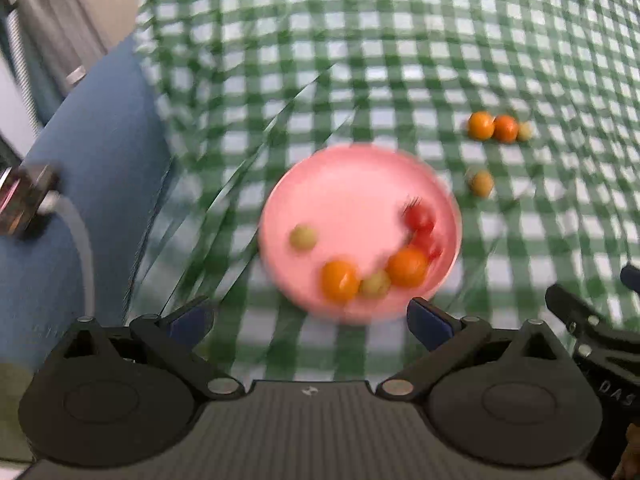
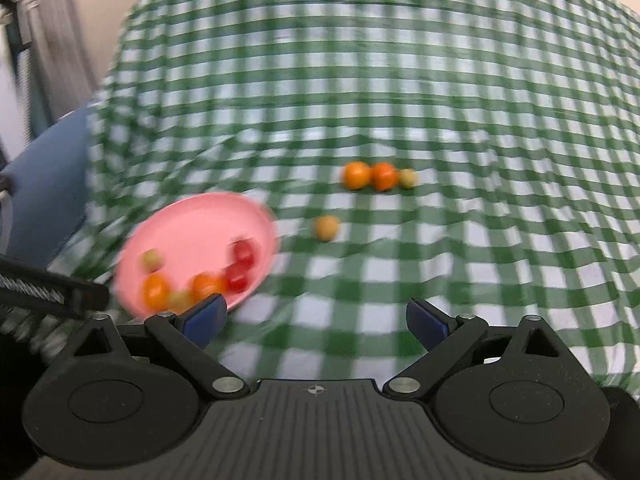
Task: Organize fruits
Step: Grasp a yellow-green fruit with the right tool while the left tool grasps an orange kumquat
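A: Looking along the left hand-held gripper [image 1: 310, 320], I see its fingers spread wide with nothing between them, and the pink plate [image 1: 352, 184] sits just ahead, centred. On the plate lie two orange fruits [image 1: 340, 280], two pale green ones [image 1: 303, 237] and red ones [image 1: 419, 218], all blurred.

B: From the right hand-held gripper [image 2: 316, 318], also spread apart and empty, that pink plate [image 2: 192, 224] lies ahead to the left, its near edge behind the left blue finger [image 2: 204, 316].

A: What does your view show better?

B: Loose fruit straight ahead: a row of two orange fruits [image 2: 356, 175] and a small pale one [image 2: 407, 178] touching, with a yellowish fruit [image 2: 327, 228] alone, nearer. For you they lie ahead to the right.

A: Mine shows a blue chair [image 1: 100, 152] left of the counter and a grey curtain [image 1: 52, 24] beyond.

B: A green-and-white checked cloth [image 2: 440, 120], wrinkled, covers the counter.
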{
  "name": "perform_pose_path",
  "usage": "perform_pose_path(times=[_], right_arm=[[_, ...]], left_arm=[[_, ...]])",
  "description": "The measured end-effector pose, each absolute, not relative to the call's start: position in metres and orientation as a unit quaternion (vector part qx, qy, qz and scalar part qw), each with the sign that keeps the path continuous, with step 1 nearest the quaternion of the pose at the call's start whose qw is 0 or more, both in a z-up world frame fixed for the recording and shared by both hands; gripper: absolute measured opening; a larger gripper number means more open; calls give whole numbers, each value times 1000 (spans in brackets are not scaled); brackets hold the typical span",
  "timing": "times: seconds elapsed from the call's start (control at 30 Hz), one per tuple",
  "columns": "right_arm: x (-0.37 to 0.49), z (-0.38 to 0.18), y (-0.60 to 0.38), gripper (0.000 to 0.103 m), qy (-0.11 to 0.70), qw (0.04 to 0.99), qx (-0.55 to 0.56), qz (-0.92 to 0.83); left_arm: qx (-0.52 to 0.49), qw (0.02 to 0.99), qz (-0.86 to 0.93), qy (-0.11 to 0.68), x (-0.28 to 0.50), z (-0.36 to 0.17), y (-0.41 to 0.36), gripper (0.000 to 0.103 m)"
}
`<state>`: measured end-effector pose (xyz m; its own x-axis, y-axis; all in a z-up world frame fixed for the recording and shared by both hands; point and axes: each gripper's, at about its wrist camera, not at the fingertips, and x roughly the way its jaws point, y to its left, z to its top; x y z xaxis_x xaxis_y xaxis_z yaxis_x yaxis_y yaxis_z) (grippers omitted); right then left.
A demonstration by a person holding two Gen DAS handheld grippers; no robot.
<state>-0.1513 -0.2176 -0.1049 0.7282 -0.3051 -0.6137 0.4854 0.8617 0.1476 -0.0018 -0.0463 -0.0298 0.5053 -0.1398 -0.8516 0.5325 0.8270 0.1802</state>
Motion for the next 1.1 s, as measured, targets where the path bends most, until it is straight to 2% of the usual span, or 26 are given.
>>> perform_pose_path(times=[0.33, 0.53, 0.73, 0.93, 1.03, 1.07, 1.1], right_arm=[[-81, -145, -334, 97, 247, 902, 107, -336], [-12, -187, -377, 97, 285, 903, 86, -311], [10, -210, -391, 99, 276, 913, 91, -287], [12, -213, -388, 98, 269, 917, 83, -283], [14, -210, -376, 83, 261, 925, 62, -269], [23, -209, -372, 68, 259, 928, 56, -261], [23, -208, -370, 44, 259, 931, 52, -251]], left_arm=[[209, 828, -273, 444, 82, -57, -193, 103], [243, 797, -307, 460, 117, -110, -274, 103], [263, 778, -296, 488, 144, -150, -314, 103], [238, 776, -303, 499, 163, -155, -320, 103], [229, 776, -306, 502, 169, -154, -317, 102], [221, 778, -308, 501, 169, -151, -315, 99], [207, 779, -314, 502, 170, -149, -310, 83]])
